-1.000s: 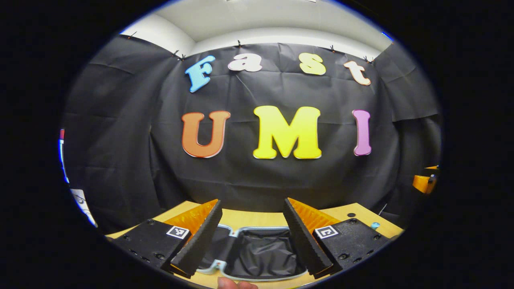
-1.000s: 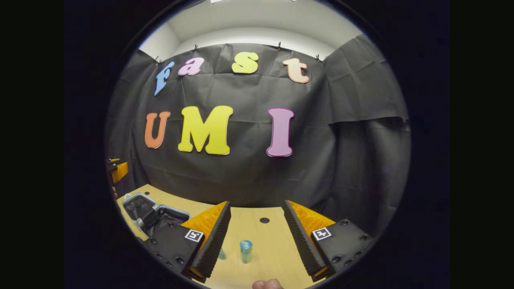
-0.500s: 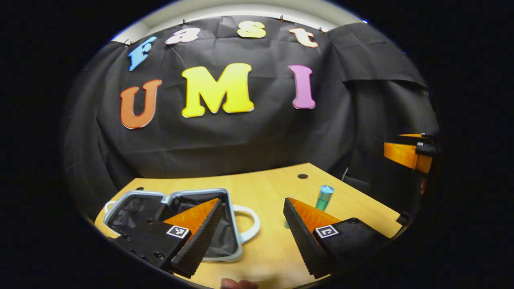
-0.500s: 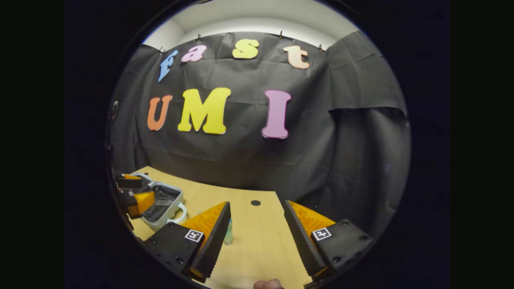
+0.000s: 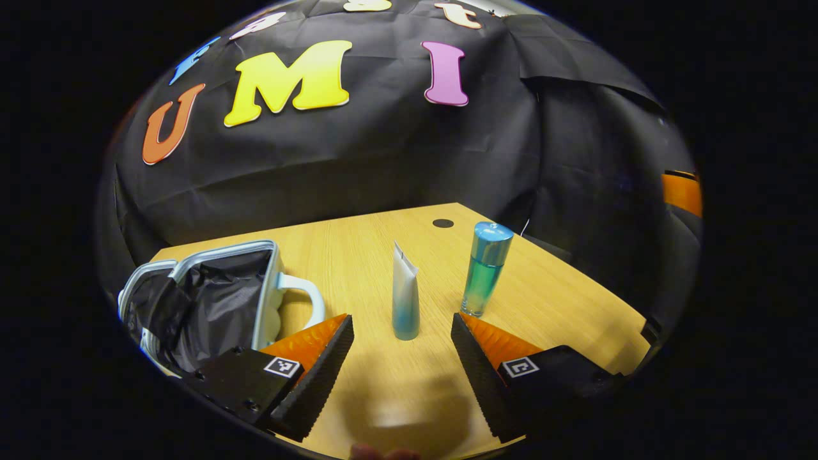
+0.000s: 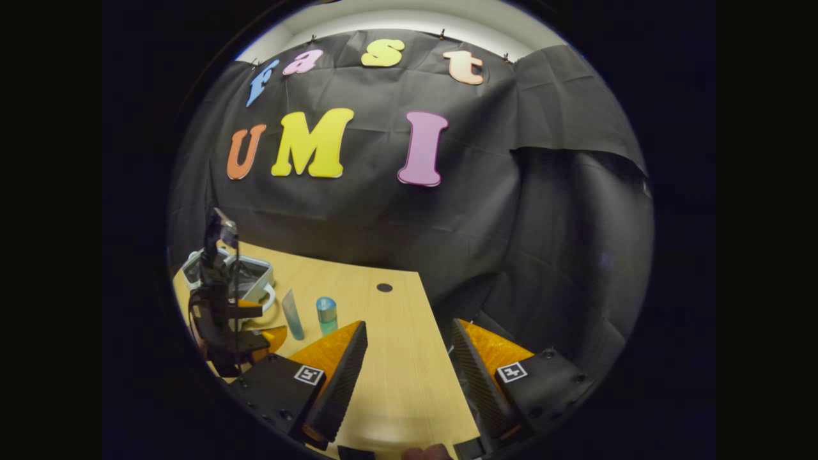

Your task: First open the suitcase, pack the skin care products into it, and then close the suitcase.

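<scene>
The left hand-held gripper (image 5: 401, 358) hangs over the tabletop (image 5: 358, 249) with its fingers spread wide and nothing between them. Straight ahead of it, just beyond the fingertips, a white tube (image 5: 404, 299) stands upright on its cap. A blue-capped bottle (image 5: 486, 268) stands upright just beyond its right finger. The suitcase (image 5: 211, 300) lies open off its left finger. The right hand-held gripper (image 6: 409, 377) is also spread wide and empty, above the tabletop's edge, with tube and bottle ahead to its left.
</scene>
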{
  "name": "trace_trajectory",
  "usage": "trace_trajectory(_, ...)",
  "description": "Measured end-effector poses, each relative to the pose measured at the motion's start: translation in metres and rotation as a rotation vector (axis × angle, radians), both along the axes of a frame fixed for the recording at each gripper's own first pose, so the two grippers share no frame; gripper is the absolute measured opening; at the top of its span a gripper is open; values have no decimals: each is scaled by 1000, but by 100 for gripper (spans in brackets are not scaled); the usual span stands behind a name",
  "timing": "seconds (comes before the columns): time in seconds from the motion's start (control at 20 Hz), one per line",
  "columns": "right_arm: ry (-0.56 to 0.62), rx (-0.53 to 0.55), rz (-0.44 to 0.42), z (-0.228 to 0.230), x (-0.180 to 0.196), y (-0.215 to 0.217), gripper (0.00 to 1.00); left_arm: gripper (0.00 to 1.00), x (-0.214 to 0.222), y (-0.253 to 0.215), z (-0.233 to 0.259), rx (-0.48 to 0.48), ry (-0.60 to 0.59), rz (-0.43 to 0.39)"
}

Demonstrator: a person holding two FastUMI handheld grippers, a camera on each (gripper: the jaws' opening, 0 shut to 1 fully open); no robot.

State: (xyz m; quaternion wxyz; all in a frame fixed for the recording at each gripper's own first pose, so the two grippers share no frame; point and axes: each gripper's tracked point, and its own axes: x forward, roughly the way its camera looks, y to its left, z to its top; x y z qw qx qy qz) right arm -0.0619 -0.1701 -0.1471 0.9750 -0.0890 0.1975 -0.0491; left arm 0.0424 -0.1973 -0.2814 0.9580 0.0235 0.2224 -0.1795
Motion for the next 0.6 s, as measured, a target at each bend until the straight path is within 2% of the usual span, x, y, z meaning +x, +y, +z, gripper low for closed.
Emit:
trace_trajectory(0.35,39,-6,-23,-11,-8,-5,80,100,43,-15,-47,10,115,16)
trace_trajectory(0.55,44,-7,-27,-16,-5,-5,80,81,50,-16,-49,6,127,1)
trace_trajectory(0.6,46,-5,-26,-17,-4,-3,80,58,51,-17,-50,13,129,2)
